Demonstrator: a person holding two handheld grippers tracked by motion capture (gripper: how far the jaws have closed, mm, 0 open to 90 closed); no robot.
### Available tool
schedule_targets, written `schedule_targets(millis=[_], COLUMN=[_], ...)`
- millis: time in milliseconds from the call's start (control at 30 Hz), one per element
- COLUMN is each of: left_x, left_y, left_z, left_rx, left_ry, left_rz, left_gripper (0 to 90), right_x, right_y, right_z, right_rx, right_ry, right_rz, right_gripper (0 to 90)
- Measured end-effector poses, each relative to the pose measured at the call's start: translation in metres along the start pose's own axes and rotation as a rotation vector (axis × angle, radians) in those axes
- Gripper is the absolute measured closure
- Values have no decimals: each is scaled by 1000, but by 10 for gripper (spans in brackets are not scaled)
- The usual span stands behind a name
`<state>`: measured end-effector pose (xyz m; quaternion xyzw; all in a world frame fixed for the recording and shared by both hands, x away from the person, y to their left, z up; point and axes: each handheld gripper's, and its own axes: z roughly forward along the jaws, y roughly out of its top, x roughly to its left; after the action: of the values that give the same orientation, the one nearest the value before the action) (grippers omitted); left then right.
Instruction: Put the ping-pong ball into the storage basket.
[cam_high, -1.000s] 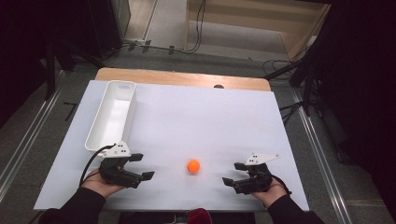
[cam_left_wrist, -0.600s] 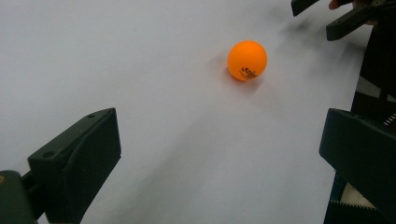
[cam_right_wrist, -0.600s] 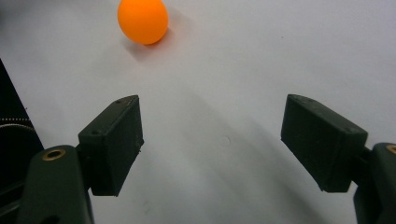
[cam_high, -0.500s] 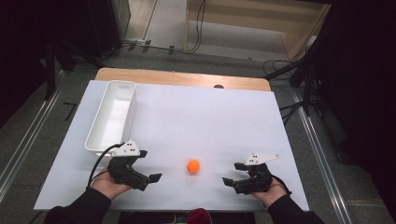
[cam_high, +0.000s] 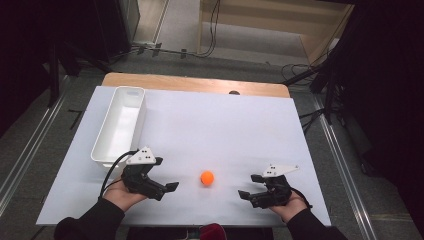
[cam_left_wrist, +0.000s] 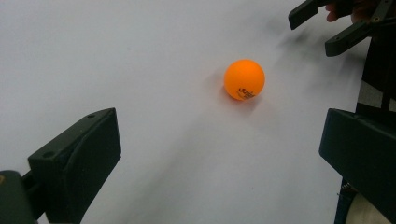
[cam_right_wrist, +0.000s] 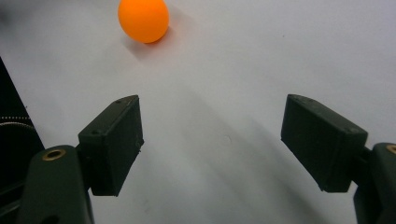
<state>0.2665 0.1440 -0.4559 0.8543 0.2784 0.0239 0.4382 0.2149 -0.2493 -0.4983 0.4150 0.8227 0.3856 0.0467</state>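
Moved since the earlier frames: left claw (cam_high: 167, 187), slid from beside the tray's near end toward 3 o'clock and nearer the orange ping-pong ball (cam_high: 207, 178), jaws just spread wide on the way with nothing between them. Right claw (cam_high: 249, 194) unmoved at the desk's near right, jaws likewise spread and empty.

Ball resting bare on the white desk (cam_high: 225, 125), near the front edge, roughly midway between the two claws and touching neither. From the left claw's seat, ball at about 2 o'clock, near but apart; in the left gripper view (cam_left_wrist: 244, 79) lying ahead of the open jaws and off toward the right pad, not yet centred. In the right gripper view (cam_right_wrist: 143, 19) lying ahead and off toward the left pad, farther out. Long white tray (cam_high: 120, 125) empty at the desk's left, running toward 12 o'clock from the left hand.

Step in hand, by the look of it: approach for a pickup with the left claw. Next move likely calls for a short push ahead with a slight swing to bring the ball between both pads, claw kept low, then a gentle squeeze; a nudge from one pad alone could send so light a ball rolling. Tray probably the place to drop it.
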Motion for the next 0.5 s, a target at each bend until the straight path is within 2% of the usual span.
schedule_targets(millis=[500], left_x=[-2], left_y=[9], left_z=[10], left_rx=[4], left_ry=[-2], left_rz=[21], left_gripper=[0], right_x=[1], right_y=[0], right_z=[0], right_rx=[4], right_ry=[1], right_rz=[-2], right_gripper=[195])
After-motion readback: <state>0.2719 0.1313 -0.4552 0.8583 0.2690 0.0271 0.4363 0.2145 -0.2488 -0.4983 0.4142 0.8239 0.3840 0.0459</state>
